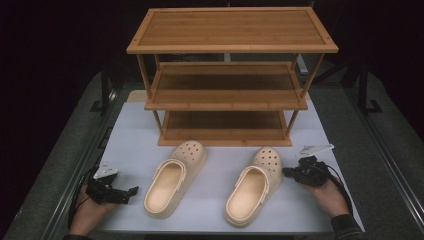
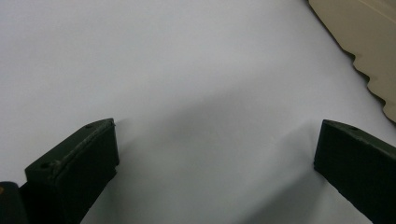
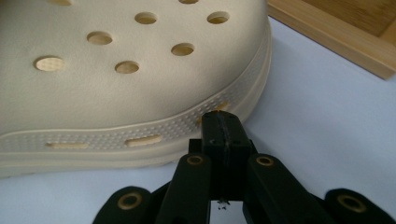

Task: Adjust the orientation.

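At the far left of the high view, the left gripper (image 1: 131, 191) lies low over the white surface (image 1: 215, 200), held in a hand that comes in from the bottom edge. Its jaws stand wide apart with nothing between them, and in the left gripper view they frame bare surface, with the edge of a clog at the upper right corner. Just to its right lies the left cream clog (image 1: 175, 178), toe with holes pointing toward the three-tier wooden shoe rack (image 1: 231, 75) at the back of the surface. Further right lies the right cream clog (image 1: 254, 185), angled the same way. The right gripper (image 1: 286, 172) points at this clog's side, jaws pressed together and empty, the tips at or just short of the ribbed sole edge (image 3: 154, 128).
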{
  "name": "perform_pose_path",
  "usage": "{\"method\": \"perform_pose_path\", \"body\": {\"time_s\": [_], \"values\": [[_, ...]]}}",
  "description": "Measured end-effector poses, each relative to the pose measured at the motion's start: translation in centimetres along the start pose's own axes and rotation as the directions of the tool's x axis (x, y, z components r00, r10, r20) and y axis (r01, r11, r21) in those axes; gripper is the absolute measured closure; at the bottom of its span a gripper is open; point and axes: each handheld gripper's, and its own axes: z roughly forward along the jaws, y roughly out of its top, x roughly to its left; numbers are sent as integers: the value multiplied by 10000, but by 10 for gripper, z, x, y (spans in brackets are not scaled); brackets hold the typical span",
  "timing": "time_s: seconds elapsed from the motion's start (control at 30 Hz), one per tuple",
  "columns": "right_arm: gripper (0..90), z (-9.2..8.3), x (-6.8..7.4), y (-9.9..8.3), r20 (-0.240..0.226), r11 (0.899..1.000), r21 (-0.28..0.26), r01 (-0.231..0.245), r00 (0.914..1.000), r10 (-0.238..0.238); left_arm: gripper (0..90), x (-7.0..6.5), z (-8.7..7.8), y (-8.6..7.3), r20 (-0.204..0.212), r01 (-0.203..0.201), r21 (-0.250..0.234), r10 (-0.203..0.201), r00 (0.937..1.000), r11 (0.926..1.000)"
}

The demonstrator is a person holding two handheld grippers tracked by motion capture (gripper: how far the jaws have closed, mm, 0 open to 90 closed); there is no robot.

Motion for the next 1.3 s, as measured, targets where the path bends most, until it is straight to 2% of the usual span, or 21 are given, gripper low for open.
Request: {"method": "perform_pose_path", "body": {"time_s": [0.57, 1.03, 1.3], "values": [[899, 29, 8, 33, -258, 9990, 77, 444, 9987, -442, 0, 0, 0, 0, 3, 8, 1, -8, 10000, 10000], [899, 63, 17, 65, -717, 9976, 34, 687, 9951, -682, 0, 0, 0, 0, 7, 8, 26, -8, 10000, 10000], [899, 84, 31, 86, -931, 9961, -17, 881, 9918, -878, 0, 0, 0, 0, 14, 14, 20, -14, 10000, 10000]]}}
